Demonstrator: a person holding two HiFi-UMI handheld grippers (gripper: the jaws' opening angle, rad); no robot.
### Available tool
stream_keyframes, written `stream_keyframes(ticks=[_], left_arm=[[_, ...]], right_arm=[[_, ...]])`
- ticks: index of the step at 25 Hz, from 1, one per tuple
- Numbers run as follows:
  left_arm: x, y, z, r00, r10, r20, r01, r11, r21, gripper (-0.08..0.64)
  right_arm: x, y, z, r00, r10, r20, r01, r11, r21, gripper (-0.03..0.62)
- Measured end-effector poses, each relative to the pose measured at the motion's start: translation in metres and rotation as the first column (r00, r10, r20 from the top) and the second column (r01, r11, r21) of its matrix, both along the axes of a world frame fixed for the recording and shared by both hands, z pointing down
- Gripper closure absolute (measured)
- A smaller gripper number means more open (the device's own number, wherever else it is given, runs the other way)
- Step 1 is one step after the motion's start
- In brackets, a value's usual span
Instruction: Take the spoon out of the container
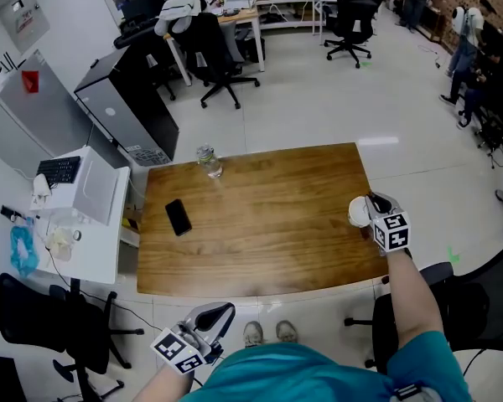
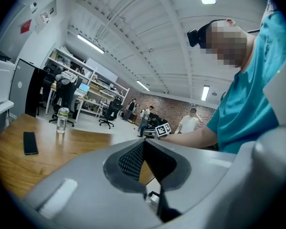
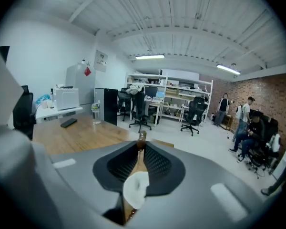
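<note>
A white container (image 1: 357,213) stands at the right edge of the wooden table (image 1: 260,249). My right gripper (image 1: 375,206) hangs right beside and over it. In the right gripper view the spoon (image 3: 135,189) lies between the jaws: its white end is near the camera, and a brown handle runs up to the fingertips. My right gripper (image 3: 141,146) is shut on that handle. My left gripper (image 1: 220,312) is low in front of the table's near edge, close to the person's body. In its own view, my left gripper (image 2: 143,146) has its pads together with nothing between them.
A black phone (image 1: 178,217) lies on the table's left part. A clear jar (image 1: 208,162) stands at its far edge. A white side desk (image 1: 84,224) stands to the left, and black office chairs (image 1: 478,308) sit at the right and lower left. People sit far off at the right.
</note>
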State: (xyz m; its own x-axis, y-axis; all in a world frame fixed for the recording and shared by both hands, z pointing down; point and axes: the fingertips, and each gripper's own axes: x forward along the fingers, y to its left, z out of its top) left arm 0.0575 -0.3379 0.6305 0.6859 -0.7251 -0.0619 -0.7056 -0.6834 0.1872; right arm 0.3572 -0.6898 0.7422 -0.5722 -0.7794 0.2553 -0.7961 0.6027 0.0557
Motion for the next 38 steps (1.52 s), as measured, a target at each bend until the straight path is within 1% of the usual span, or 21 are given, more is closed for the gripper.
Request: stream_keyframes(ticks=[1, 5, 9, 12, 15, 20, 23, 26, 29, 32, 34, 35, 36, 38], left_arm=[[0.001, 0.005, -0.005, 1.0, -0.005, 0.0, 0.005, 1.0, 0.01, 0.56], [0.004, 0.026, -0.027, 1.0, -0.026, -0.008, 0.026, 0.999, 0.047, 0.56], [0.01, 0.05, -0.045, 0.999, -0.03, -0.018, 0.032, 0.996, 0.081, 0.56], [0.017, 0.068, -0.064, 0.999, -0.031, -0.024, 0.033, 0.993, 0.109, 0.56], [0.024, 0.086, -0.081, 0.999, -0.032, -0.027, 0.036, 0.99, 0.135, 0.56], [0.031, 0.12, -0.105, 1.0, -0.025, -0.016, 0.028, 0.985, 0.168, 0.56], [0.02, 0.141, -0.112, 0.999, -0.03, -0.011, 0.032, 0.984, 0.176, 0.56], [-0.002, 0.163, -0.115, 0.999, -0.034, -0.01, 0.035, 0.984, 0.175, 0.56], [-0.042, 0.185, -0.118, 0.999, -0.037, -0.003, 0.037, 0.984, 0.177, 0.56], [-0.102, 0.21, -0.114, 0.999, -0.036, -0.003, 0.036, 0.982, 0.183, 0.56], [-0.146, 0.226, -0.108, 1.0, -0.024, -0.004, 0.024, 0.983, 0.182, 0.56], [-0.17, 0.234, -0.105, 1.0, -0.016, 0.007, 0.014, 0.983, 0.181, 0.56], [-0.194, 0.244, -0.104, 1.0, -0.008, 0.03, 0.003, 0.983, 0.181, 0.56], [-0.244, 0.264, -0.109, 0.995, -0.001, 0.099, -0.018, 0.981, 0.193, 0.56]], right_arm=[[0.001, 0.012, -0.018, 1.0, -0.015, 0.012, 0.015, 1.0, 0.021, 0.554], [-0.004, 0.063, -0.078, 0.994, -0.094, 0.057, 0.088, 0.992, 0.095, 0.555], [-0.013, 0.124, -0.143, 0.973, -0.189, 0.136, 0.164, 0.971, 0.174, 0.555], [-0.018, 0.18, -0.197, 0.944, -0.277, 0.178, 0.233, 0.944, 0.234, 0.555], [-0.025, 0.24, -0.237, 0.913, -0.365, 0.185, 0.307, 0.909, 0.281, 0.555], [-0.043, 0.323, -0.28, 0.856, -0.472, 0.211, 0.4, 0.863, 0.308, 0.555], [-0.065, 0.36, -0.289, 0.826, -0.515, 0.23, 0.436, 0.842, 0.318, 0.555], [-0.098, 0.393, -0.295, 0.799, -0.556, 0.23, 0.475, 0.817, 0.326, 0.555], [-0.148, 0.423, -0.299, 0.771, -0.594, 0.228, 0.511, 0.792, 0.333, 0.555], [-0.213, 0.455, -0.296, 0.751, -0.623, 0.218, 0.535, 0.768, 0.353, 0.555], [-0.261, 0.471, -0.295, 0.749, -0.629, 0.208, 0.537, 0.76, 0.366, 0.555], [-0.286, 0.479, -0.295, 0.749, -0.628, 0.212, 0.534, 0.761, 0.37, 0.555], [-0.313, 0.486, -0.296, 0.746, -0.628, 0.223, 0.529, 0.762, 0.373, 0.555], [-0.368, 0.5, -0.299, 0.731, -0.635, 0.251, 0.527, 0.759, 0.383, 0.555]])
